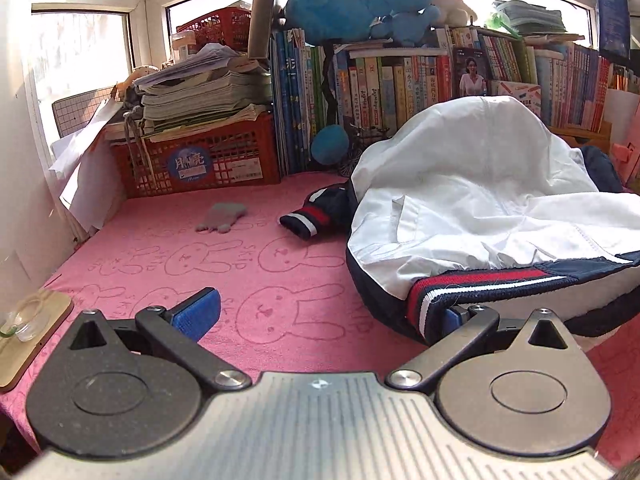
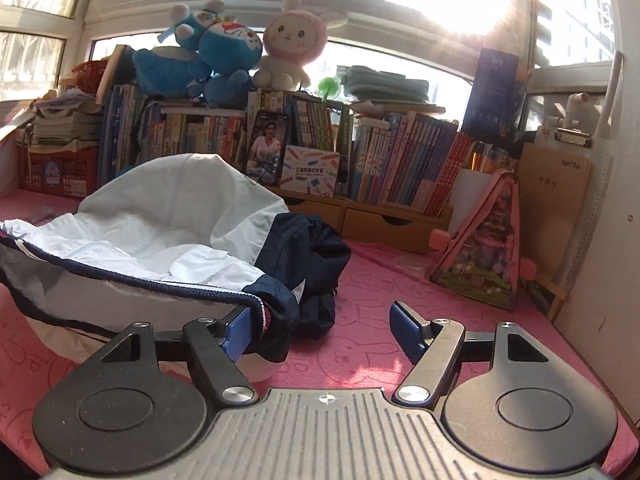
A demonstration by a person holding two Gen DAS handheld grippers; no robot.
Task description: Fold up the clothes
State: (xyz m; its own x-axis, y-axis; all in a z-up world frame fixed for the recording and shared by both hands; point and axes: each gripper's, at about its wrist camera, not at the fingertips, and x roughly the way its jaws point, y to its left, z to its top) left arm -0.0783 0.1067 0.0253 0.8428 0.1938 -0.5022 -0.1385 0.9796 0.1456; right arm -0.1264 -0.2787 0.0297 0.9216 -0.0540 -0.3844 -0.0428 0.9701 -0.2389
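On the brown board [image 2: 558, 184] beyond and to the right of our right gripper [image 2: 324, 332] we read "xprinte", with smaller characters beneath that we cannot make out; the red crate [image 1: 208, 160] ahead and to the left of our left gripper [image 1: 332, 312] carries a round blue sticker with Chinese characters. Book spines along the back are too small to read. Both grippers stand wide apart with nothing clamped between the fingers. The white and navy jacket [image 1: 480, 196] is heaped on the pink rabbit-print surface [image 1: 240, 280], its striped hem draped against our left gripper's right finger [image 1: 454, 320]; in the right wrist view the jacket [image 2: 160, 232] lies against that gripper's left finger [image 2: 236, 332]. Only the left view shows the striped cuff [image 1: 306, 220] and a small grey cloth [image 1: 222, 218] ahead of the fingers; only the right view shows the pink triangular toy [image 2: 484, 248] and the rabbit plush [image 2: 290, 46].
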